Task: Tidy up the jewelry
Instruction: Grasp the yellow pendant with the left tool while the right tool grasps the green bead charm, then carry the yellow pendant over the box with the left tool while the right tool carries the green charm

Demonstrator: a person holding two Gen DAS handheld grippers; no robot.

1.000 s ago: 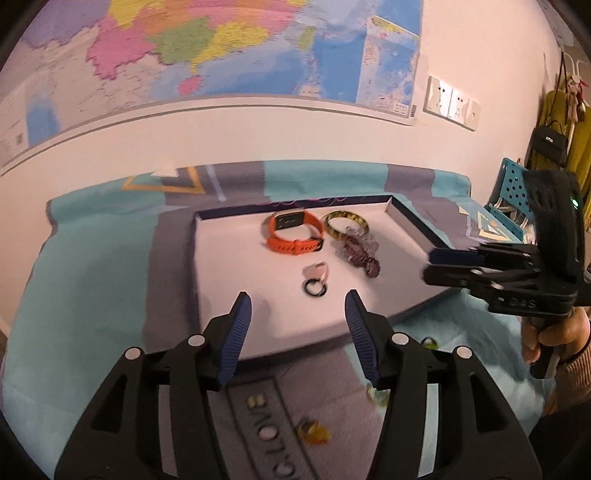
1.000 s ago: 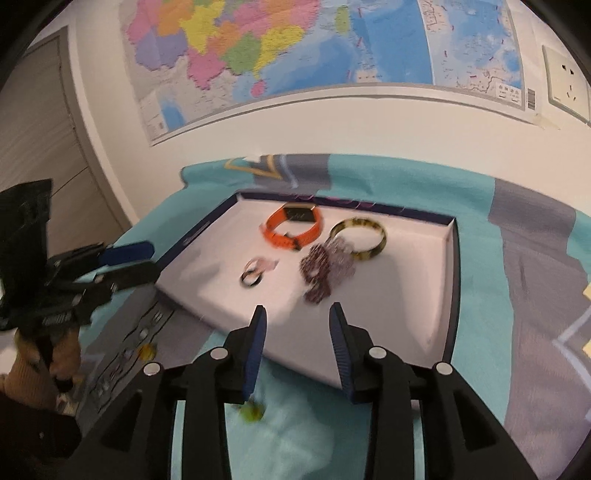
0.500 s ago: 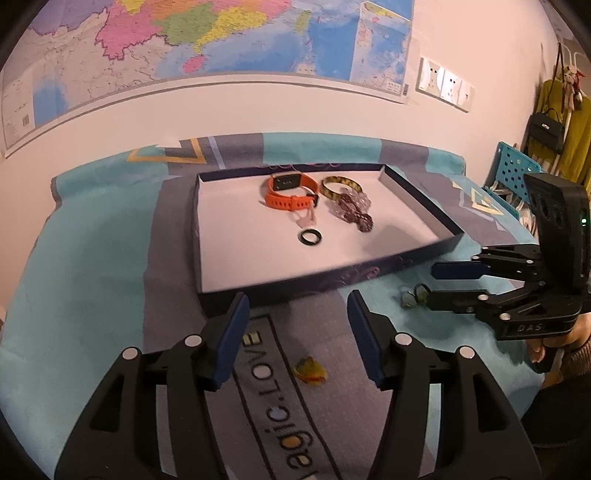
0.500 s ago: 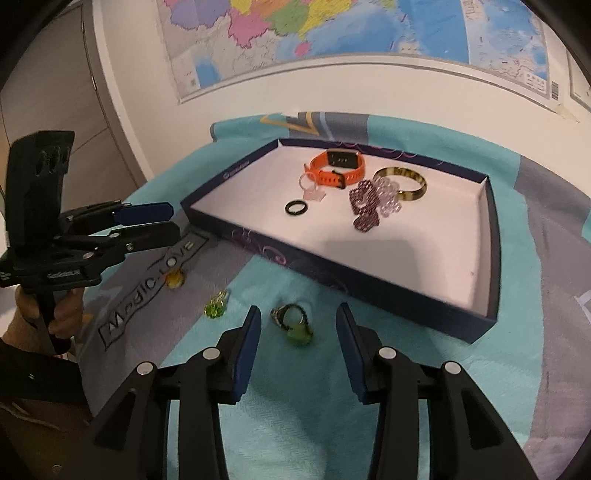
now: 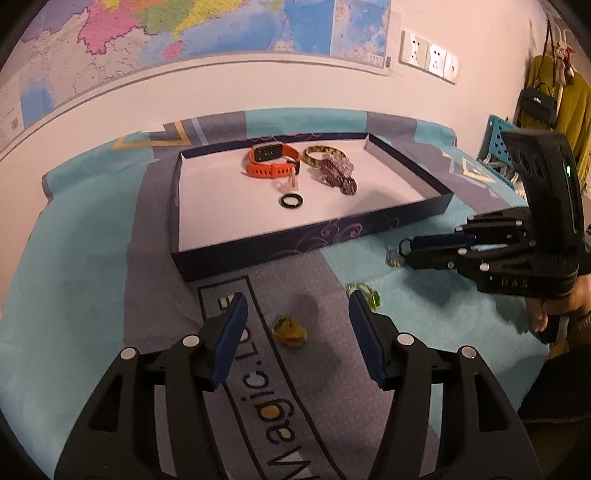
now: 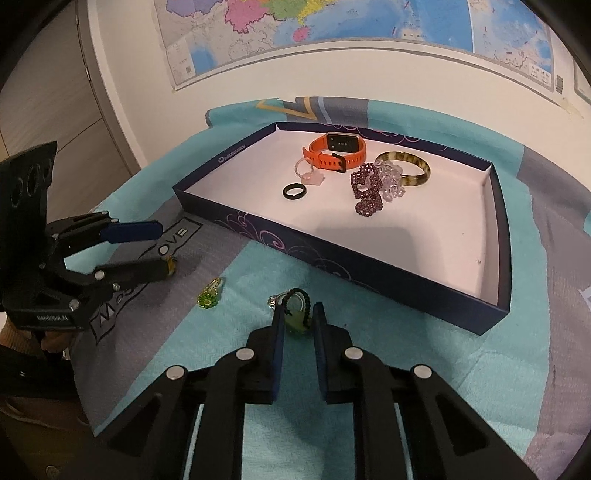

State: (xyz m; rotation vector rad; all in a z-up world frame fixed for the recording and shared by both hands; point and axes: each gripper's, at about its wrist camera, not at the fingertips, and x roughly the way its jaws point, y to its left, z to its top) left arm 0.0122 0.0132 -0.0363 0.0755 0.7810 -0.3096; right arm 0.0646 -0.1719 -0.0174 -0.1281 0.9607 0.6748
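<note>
Three small pieces lie loose on the blanket, outside the tray [image 6: 369,277]. The right gripper [image 6: 298,320] is closing its fingers on the green charm with the dark bead loop [image 6: 295,314] between them; next comes a lift over the tray wall. The left gripper [image 5: 295,325] stands about half open and empty, the yellow charm [image 5: 289,331] between its fingers and the green flower charm [image 5: 369,293] just past the right one. Behind, a map [image 5: 184,33] covers the wall.

Wall map [image 5: 221,33]; sockets [image 5: 428,57]; patterned cloth [image 6: 406,354]; handbag [image 5: 537,107].
</note>
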